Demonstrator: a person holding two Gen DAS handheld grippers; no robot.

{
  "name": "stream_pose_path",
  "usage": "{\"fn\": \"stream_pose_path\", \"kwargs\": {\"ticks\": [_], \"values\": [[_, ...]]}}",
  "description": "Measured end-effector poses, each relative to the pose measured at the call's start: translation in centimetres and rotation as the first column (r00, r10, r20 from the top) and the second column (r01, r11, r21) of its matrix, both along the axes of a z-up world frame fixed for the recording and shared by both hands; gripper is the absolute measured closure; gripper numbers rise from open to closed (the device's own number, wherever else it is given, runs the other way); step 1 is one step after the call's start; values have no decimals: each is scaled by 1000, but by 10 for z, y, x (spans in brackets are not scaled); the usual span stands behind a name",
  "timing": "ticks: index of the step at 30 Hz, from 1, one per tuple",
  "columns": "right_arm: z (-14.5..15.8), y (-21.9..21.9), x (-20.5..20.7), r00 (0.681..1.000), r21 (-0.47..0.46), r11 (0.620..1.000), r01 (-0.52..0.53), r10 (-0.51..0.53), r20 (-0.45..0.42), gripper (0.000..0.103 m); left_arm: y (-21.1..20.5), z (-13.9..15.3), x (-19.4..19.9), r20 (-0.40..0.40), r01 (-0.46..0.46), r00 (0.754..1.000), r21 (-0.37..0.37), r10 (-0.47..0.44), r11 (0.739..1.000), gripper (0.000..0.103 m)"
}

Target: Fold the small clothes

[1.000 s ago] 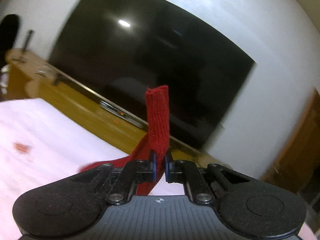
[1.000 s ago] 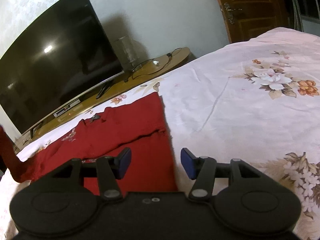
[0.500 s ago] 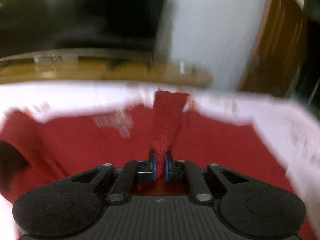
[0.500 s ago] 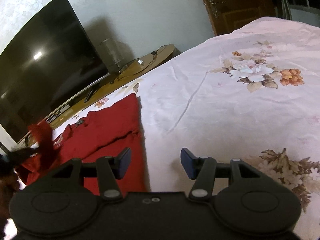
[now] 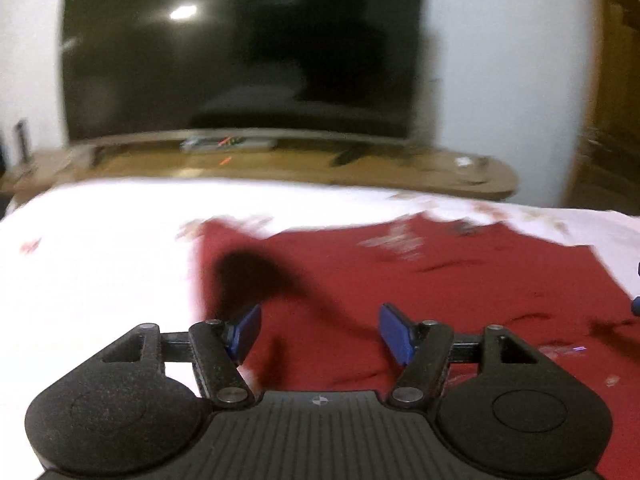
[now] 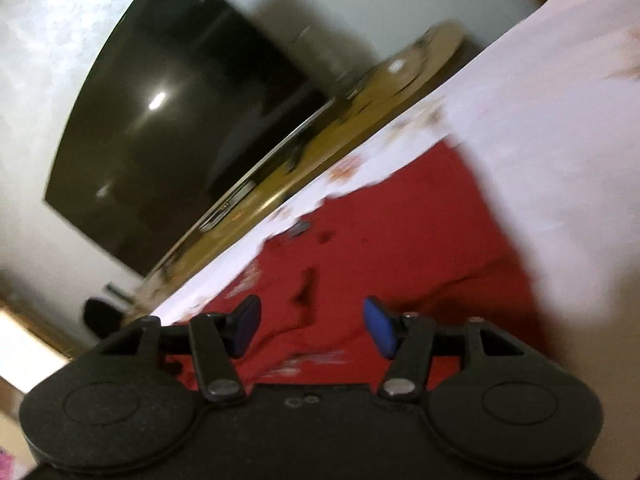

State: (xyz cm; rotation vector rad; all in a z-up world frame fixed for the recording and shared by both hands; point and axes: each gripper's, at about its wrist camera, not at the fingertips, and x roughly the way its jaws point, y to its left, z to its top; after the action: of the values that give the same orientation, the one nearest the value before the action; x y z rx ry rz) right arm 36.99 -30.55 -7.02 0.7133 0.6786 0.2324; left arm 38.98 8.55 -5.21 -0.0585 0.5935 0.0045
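A red garment (image 5: 420,288) lies spread flat on the white floral bedsheet (image 5: 100,264). My left gripper (image 5: 320,334) is open and empty, hovering just above the garment's left part, its shadow falling on the cloth. In the right wrist view the same red garment (image 6: 400,248) fills the middle. My right gripper (image 6: 312,326) is open and empty, tilted, low over the garment. Both views are motion-blurred.
A large dark television (image 5: 240,52) stands on a long wooden bench (image 5: 280,168) beyond the bed's far edge; it also shows in the right wrist view (image 6: 180,120). A wooden door (image 5: 612,100) is at the right. The bedsheet (image 6: 560,120) stretches away to the right.
My left gripper let go of the red sleeve and opened; the sleeve now lies on the garment. My right gripper swung left and tilted, moving over the garment.
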Motion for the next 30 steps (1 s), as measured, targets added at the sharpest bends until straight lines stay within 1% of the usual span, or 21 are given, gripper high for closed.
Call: {"fn": "stream_pose_path", "kwargs": {"ticks": [1, 4, 7, 9, 11, 13, 14, 15, 17, 20, 24, 26, 29, 30], "values": [[-5, 12, 12, 999, 15, 1000, -28, 28, -15, 48, 10, -3, -1, -14, -26, 1000, -8, 26, 1000, 37], [-24, 31, 40, 995, 82, 995, -56, 62, -75, 50, 27, -23, -1, -68, -63, 996, -31, 61, 998, 37], [-43, 38, 59, 987, 106, 994, -27, 44, -157, 54, 29, -43, 6, -133, -62, 989, -34, 57, 998, 37], [-51, 39, 65, 984, 122, 992, -13, 35, -177, 57, 27, -46, 3, -117, -50, 992, -16, 48, 999, 37], [-54, 41, 70, 983, 109, 994, -14, 33, -181, 60, 25, -49, 3, -115, -45, 992, -4, 44, 999, 37], [-53, 46, 71, 984, 80, 996, -23, 37, -174, 70, 25, -51, 6, -115, -45, 992, -8, 44, 999, 37], [-51, 50, 72, 985, 66, 997, -36, 47, -169, 88, 27, -53, 4, -114, -45, 992, -8, 44, 999, 37], [-48, 53, 74, 985, 40, 998, -51, 57, -164, 96, 26, -53, 9, -115, -44, 992, -6, 43, 999, 37], [-38, 62, 75, 989, -32, 997, -73, 69, -130, 98, 25, -53, 13, -113, -41, 993, -1, 41, 999, 37], [-17, 72, 70, 995, -113, 989, -98, 93, -45, 98, 24, -53, 14, -112, -41, 993, 2, 41, 999, 37], [21, 83, 60, 987, -205, 970, -127, 145, 71, 99, 23, -52, 15, -114, -39, 993, 4, 39, 999, 37], [45, 86, 52, 974, -249, 959, -138, 177, 142, 98, 23, -52, 16, -115, -37, 993, 6, 38, 999, 37], [80, 83, 39, 939, -307, 942, -135, 220, 263, 98, 22, -52, 16, -115, -35, 993, 11, 36, 999, 37], [86, 79, 34, 930, -320, 939, -129, 226, 289, 98, 22, -51, 16, -116, -34, 993, 13, 35, 999, 37]]}}
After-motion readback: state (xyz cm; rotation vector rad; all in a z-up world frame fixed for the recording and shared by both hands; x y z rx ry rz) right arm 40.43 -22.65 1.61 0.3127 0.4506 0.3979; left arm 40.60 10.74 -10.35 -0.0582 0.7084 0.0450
